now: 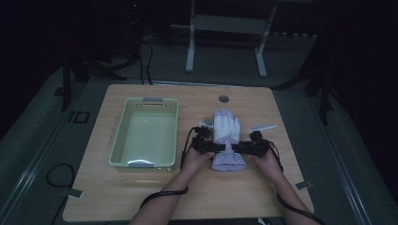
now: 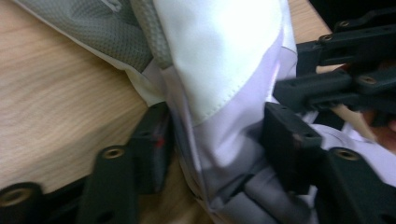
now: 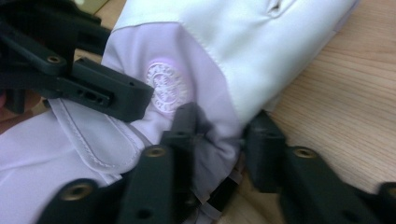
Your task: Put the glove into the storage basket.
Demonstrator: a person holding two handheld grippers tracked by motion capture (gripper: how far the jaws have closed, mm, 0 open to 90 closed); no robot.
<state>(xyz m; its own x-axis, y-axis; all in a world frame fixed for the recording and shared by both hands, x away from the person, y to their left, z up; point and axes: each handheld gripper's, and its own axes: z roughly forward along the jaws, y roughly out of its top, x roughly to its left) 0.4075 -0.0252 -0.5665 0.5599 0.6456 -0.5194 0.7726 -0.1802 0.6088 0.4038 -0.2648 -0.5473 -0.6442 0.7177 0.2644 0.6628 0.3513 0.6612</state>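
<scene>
The white glove [image 1: 227, 136] lay on the table [image 1: 141, 197], at 3 o'clock from the basket [image 1: 145, 133]. It looked soft, light and easy to bunch. The left gripper [image 2: 217, 135] and right gripper [image 3: 219, 140] each pinched cloth at its wrist, a good hold. The glove's underside was hidden.

The room is dimly lit, and its far part is lost in darkness. A light wooden table [image 1: 141, 197] with rounded corners is set on a grey carpeted floor [image 1: 28, 154]. A round grommet hole [image 1: 224, 99] is seen near the table's far edge. Beyond it, a white metal stand [image 1: 225, 28] with two legs is placed. Black cables [image 1: 143, 61] are trailed across the floor at far left, and another is coiled at near left.
</scene>
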